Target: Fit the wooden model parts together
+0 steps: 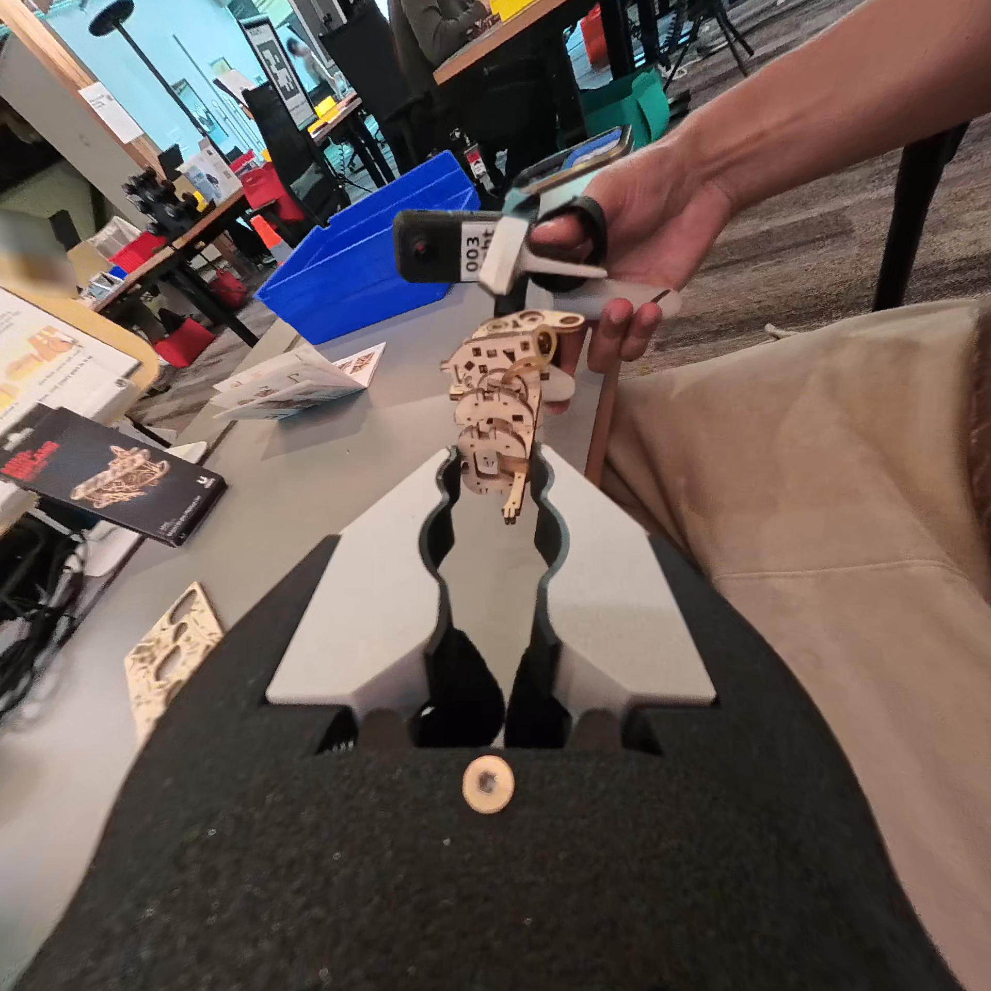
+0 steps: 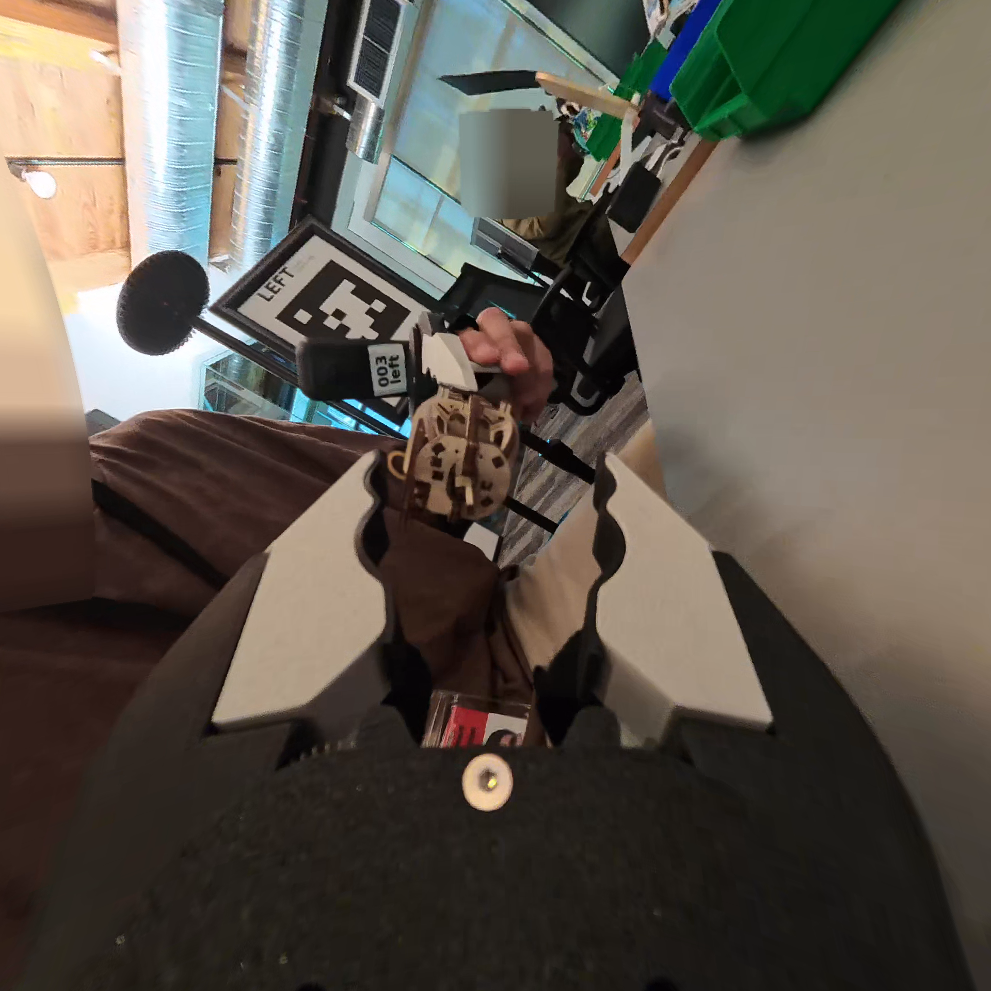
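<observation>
Both wrist cams sat close, facing each other – shared the wooden model (image 1: 496, 413) (image 2: 456, 464); right view rolled sideways.

Wooden model (image 1: 496, 413): pale laser-cut plywood, matt, dark scorched edges. Left gripper (image 1: 494, 472): fingers (image 1: 375, 590) smooth matt grey plastic; body black, grainy, rough. Blue bin (image 1: 370, 257): glossy plastic. Table (image 1: 300, 493): smooth matt grey. Box (image 1: 112, 474): black card, slight sheen. Booklet (image 1: 300, 383): paper. Trousers (image 1: 804, 536): beige cloth.

Pale part-built wooden model (image 1: 496, 423) of slotted discs, upright, clear of the table
</observation>
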A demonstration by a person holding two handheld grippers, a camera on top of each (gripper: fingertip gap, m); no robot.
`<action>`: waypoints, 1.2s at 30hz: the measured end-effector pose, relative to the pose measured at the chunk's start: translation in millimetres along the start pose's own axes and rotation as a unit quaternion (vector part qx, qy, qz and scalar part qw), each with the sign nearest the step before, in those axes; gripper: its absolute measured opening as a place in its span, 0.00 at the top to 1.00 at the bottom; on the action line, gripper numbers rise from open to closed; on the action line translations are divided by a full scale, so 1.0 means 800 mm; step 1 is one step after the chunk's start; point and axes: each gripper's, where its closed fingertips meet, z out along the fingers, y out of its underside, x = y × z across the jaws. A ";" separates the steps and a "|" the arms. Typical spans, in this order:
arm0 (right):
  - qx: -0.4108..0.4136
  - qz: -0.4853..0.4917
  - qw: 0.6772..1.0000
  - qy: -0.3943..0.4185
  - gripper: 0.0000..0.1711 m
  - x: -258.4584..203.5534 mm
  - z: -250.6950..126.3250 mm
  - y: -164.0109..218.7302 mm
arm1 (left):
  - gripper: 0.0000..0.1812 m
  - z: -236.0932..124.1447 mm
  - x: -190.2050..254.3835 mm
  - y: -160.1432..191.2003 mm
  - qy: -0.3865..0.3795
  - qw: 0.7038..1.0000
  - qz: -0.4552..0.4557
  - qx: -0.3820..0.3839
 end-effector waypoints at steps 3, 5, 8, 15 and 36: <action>0.022 -0.024 0.999 0.008 0.58 -0.001 -0.005 -0.011 | 0.87 0.000 -0.005 0.001 0.008 0.998 -0.059 0.010; 0.024 -0.085 0.995 0.040 0.58 0.002 -0.010 -0.017 | 0.87 -0.001 -0.011 0.000 0.007 0.995 -0.095 0.021; 0.028 -0.205 0.974 0.092 0.59 0.002 -0.018 -0.026 | 0.87 0.000 -0.015 0.002 -0.004 0.995 -0.093 0.022; 0.023 -0.128 0.987 0.092 0.58 0.019 -0.016 -0.018 | 0.87 0.006 -0.022 0.015 -0.100 0.988 0.101 -0.055; 0.023 -0.283 0.908 0.307 0.62 0.057 0.002 -0.046 | 0.87 0.023 -0.031 0.041 -0.210 0.898 0.288 -0.260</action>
